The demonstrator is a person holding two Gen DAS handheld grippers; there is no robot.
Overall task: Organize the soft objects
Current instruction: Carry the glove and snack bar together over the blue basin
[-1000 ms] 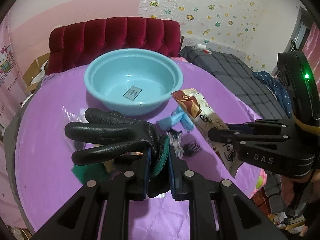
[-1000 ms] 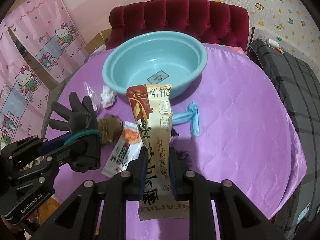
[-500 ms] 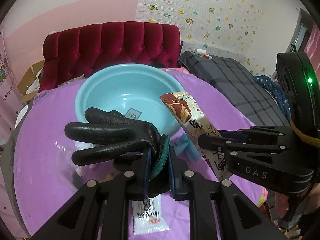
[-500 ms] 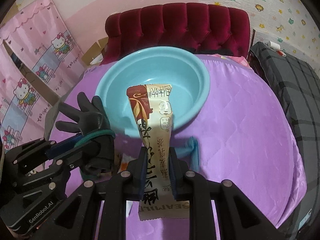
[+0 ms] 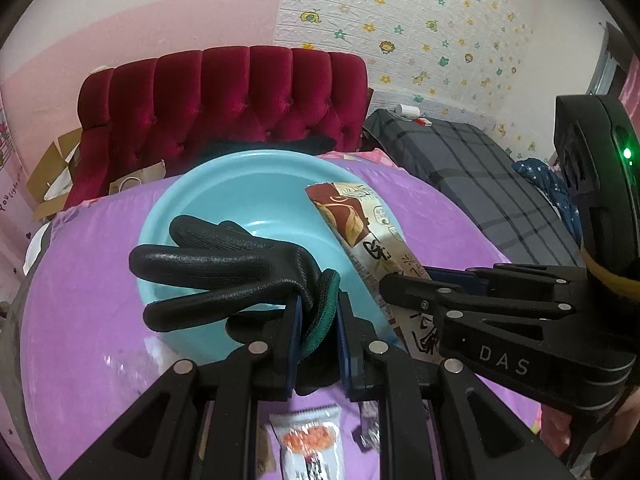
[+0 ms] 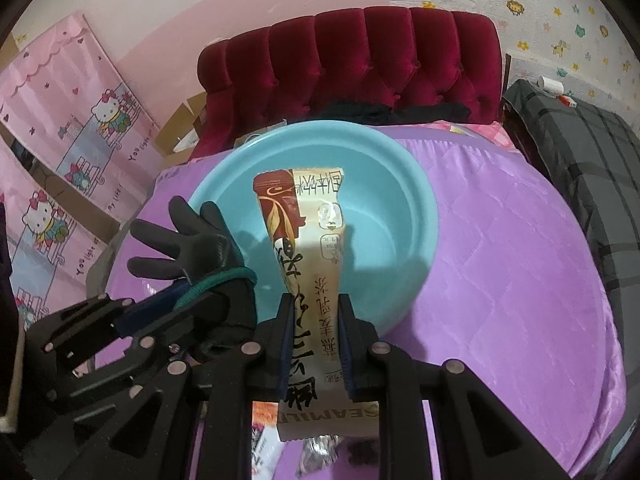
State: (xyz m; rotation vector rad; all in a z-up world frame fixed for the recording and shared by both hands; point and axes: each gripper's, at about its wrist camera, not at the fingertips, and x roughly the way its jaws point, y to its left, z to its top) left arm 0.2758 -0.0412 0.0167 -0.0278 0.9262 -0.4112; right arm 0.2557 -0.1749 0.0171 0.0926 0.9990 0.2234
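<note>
Two handheld grippers carry soft items over a light blue plastic basin (image 5: 248, 184) on a bench draped in purple quilted cloth (image 6: 520, 260).

The left gripper (image 5: 314, 336) has its jaws clamped narrowly on the green-trimmed cuff of a black rubber-coated work glove (image 5: 224, 268), whose fingers splay above the basin's near rim. The right gripper (image 6: 312, 344) pinches a long cream-and-brown snack packet (image 6: 304, 240) at its lower half, the top end reaching over the bowl. The step in hand appears to be delivery; next, each load likely needs lowering inside the rim before the jaws let go. A small orange-printed sachet (image 5: 310, 440) lies on the cloth below, uncollected.
</note>
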